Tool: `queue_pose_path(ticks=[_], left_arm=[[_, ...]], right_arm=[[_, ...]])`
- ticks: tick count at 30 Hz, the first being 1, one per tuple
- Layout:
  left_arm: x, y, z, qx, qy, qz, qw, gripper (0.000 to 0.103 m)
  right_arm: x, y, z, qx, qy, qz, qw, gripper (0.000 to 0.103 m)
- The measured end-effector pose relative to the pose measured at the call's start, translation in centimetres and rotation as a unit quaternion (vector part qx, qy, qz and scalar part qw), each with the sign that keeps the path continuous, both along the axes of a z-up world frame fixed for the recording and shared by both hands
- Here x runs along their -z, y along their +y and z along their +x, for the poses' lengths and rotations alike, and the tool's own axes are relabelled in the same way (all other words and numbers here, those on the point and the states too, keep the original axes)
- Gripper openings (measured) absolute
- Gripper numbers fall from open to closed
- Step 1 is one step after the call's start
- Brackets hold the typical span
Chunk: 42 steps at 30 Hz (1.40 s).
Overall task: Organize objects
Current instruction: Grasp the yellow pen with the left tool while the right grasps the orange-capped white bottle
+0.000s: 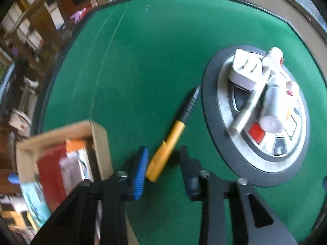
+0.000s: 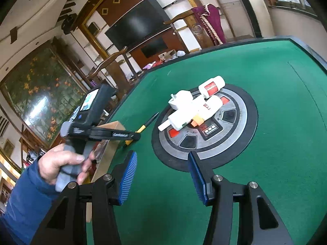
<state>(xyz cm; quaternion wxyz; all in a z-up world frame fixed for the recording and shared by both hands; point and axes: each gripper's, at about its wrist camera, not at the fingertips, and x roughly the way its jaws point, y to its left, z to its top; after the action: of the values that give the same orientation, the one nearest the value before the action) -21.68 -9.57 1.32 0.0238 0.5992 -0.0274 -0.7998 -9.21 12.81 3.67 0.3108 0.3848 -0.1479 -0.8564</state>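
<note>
A yellow and black pen (image 1: pixel 171 140) lies on the green table (image 1: pixel 143 61); its yellow end is between the fingers of my open left gripper (image 1: pixel 163 163), touching the left pad. It also shows in the right wrist view (image 2: pixel 146 123). A cardboard box (image 1: pixel 100 140) with red and orange items sits to the left. On the round centre panel (image 1: pixel 216 110) lie a white plug adapter (image 1: pixel 244 69), a silver tube (image 1: pixel 245 114) and white bottles (image 1: pixel 273 102). My right gripper (image 2: pixel 161 163) is open and empty above the panel's near edge (image 2: pixel 173 161).
The left hand-held gripper and the person's hand (image 2: pixel 61 163) show at the left of the right wrist view. Chairs, shelves and a TV (image 2: pixel 139 26) stand beyond the table's far edge.
</note>
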Motion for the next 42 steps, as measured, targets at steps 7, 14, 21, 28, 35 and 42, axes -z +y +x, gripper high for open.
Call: queue_pose_path(ticks=[7,14,21,28,35,42], left_arm=[[0.0,3.9,4.4,-0.008,0.024,0.034,0.9991,0.012],[0.3,4.9,9.7,-0.05,0.109,0.054,0.9913,0.012],[0.9,6.1,11.1,-0.028,0.16,0.033,0.9862,0.012],[0.4,3.4,10.6,-0.021,0.161,0.073,0.984,0.012],[0.6,3.5,10.1,-0.02,0.161,0.073,0.984,0.012],[0.5,3.9,10.2,-0.014,0.166,0.057,0.9844,0.012]], right_arm=[[0.4,1.6,-1.2,0.046,0.002,0.024,0.999,0.056],[1.0,4.0,-4.9,0.097,-0.042,0.048,0.993,0.027],[2.0,1.1,-10.2,0.093,-0.105,0.051,0.989,0.02],[2.4,-0.9,-13.5,0.131,-0.126,0.071,0.981,0.023],[3.5,-1.6,-14.9,0.159,-0.152,0.069,0.973,0.036],[4.0,-4.0,-14.4,0.136,-0.102,0.156,0.973,0.029]])
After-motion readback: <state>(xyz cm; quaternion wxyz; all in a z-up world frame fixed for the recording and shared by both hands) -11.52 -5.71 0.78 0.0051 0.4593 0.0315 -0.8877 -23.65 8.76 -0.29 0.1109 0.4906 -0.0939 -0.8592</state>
